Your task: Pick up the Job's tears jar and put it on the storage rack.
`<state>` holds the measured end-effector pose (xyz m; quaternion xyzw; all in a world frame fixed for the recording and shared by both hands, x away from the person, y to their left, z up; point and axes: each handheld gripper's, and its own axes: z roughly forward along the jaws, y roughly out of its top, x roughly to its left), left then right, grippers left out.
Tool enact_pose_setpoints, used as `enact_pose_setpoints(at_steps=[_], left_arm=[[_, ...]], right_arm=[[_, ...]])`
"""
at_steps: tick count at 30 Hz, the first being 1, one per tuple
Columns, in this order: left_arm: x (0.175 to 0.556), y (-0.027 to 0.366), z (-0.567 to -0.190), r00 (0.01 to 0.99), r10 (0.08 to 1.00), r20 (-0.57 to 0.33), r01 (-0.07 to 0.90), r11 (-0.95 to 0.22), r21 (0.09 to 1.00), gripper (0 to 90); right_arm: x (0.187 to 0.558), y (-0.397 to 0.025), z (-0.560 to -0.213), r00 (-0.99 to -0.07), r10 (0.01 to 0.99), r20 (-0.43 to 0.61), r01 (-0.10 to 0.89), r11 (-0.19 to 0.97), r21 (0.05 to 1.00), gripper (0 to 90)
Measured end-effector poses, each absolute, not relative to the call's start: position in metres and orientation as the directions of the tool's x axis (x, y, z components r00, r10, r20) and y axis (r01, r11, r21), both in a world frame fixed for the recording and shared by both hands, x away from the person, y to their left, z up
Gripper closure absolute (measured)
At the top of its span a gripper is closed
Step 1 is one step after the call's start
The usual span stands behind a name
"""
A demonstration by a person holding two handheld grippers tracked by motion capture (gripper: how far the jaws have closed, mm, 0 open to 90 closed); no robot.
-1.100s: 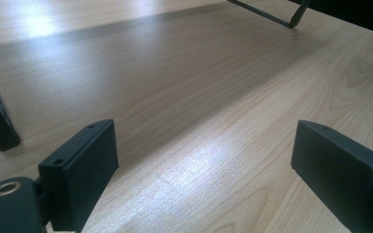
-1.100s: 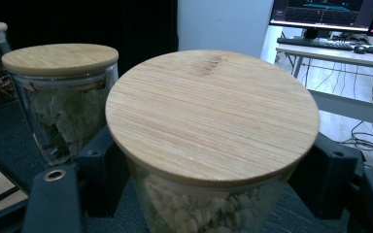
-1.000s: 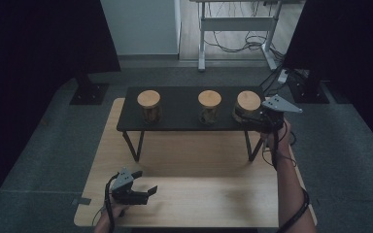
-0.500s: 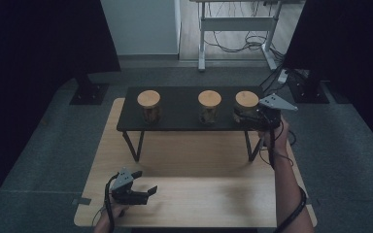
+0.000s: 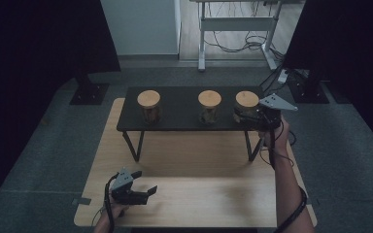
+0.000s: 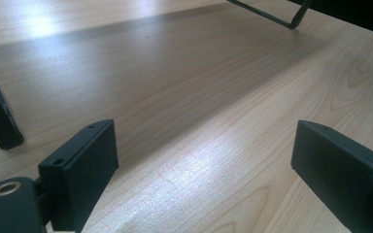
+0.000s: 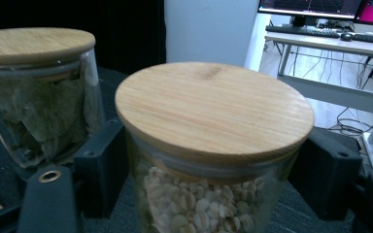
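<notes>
Three glass jars with round wooden lids stand in a row on a low black table (image 5: 179, 121). My right gripper (image 5: 245, 116) (image 7: 209, 187) is at the right end of that table, its jaws pressed to both sides of the right jar (image 5: 246, 99) (image 7: 213, 109), which holds pale grains. The middle jar (image 5: 209, 99) (image 7: 34, 46) holds dried leaves; the left jar (image 5: 148, 98) stands apart. My left gripper (image 5: 144, 183) (image 6: 204, 165) rests open over the wooden tabletop (image 5: 199, 189) near its front left, with nothing between its jaws.
The black table stands on thin metal legs (image 5: 138, 145) on the wooden tabletop. Grey carpet surrounds it. A white desk frame (image 5: 238, 24) with cables stands at the back, and dark stands (image 5: 90, 92) sit at either side.
My right gripper and the right jar have shifted very slightly left. The left gripper has stayed still.
</notes>
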<state>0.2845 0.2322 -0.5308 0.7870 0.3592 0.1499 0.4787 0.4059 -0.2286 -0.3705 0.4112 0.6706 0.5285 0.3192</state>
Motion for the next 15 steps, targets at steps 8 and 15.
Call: enact_pose_setpoints(at_steps=[8,15], left_arm=[[0.284,0.232,-0.531,0.696,0.71,-0.107,0.422,-0.283,0.861,8.9],[0.284,0.231,-0.531,0.696,0.71,-0.108,0.424,-0.285,0.86,8.9]], right_arm=[[0.398,-0.23,-0.366,-0.455,0.89,0.009,0.183,0.084,0.98,14.2],[0.392,-0.232,-0.369,-0.461,0.887,0.02,0.179,0.071,0.981,11.8]])
